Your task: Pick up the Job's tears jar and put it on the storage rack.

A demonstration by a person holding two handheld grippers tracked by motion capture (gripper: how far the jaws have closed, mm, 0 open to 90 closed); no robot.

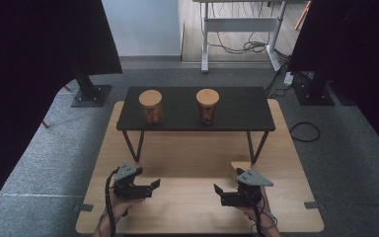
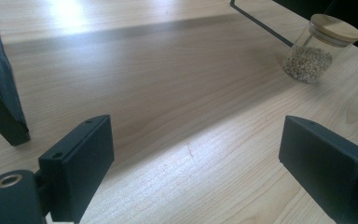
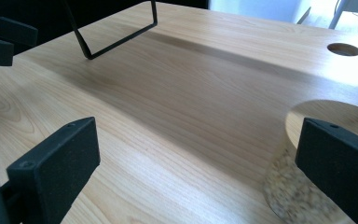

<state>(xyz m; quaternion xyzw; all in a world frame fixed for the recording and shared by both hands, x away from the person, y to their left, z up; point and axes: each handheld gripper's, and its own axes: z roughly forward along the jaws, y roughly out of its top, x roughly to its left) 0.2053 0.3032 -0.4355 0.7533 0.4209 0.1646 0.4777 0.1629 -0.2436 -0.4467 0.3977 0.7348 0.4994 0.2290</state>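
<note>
On the wooden table [image 1: 187, 153] stands a low black shelf [image 1: 237, 106] carrying two glass jars with wooden lids, one at the left [image 1: 151, 106] and one at the right [image 1: 207, 105]. A third jar of grain [image 1: 241, 164] sits on the table under the shelf's front right leg, partly behind my right gripper [image 1: 219, 195]. In the right gripper view this jar [image 3: 326, 119] is close beside the right jaw, and my right gripper [image 3: 198, 144] is open with bare wood between the jaws. My left gripper [image 1: 153, 188] is open with nothing in it; its view shows the grain jar [image 2: 321, 46] far off at the upper right.
The shelf's thin black legs [image 2: 0, 107] [image 3: 116, 37] stand on the table ahead of both grippers. A round hole [image 3: 344, 49] is cut in the tabletop. Grey carpet, black stands [image 1: 91, 94], cables [image 1: 303, 131] and a white desk frame [image 1: 205, 44] lie beyond the table.
</note>
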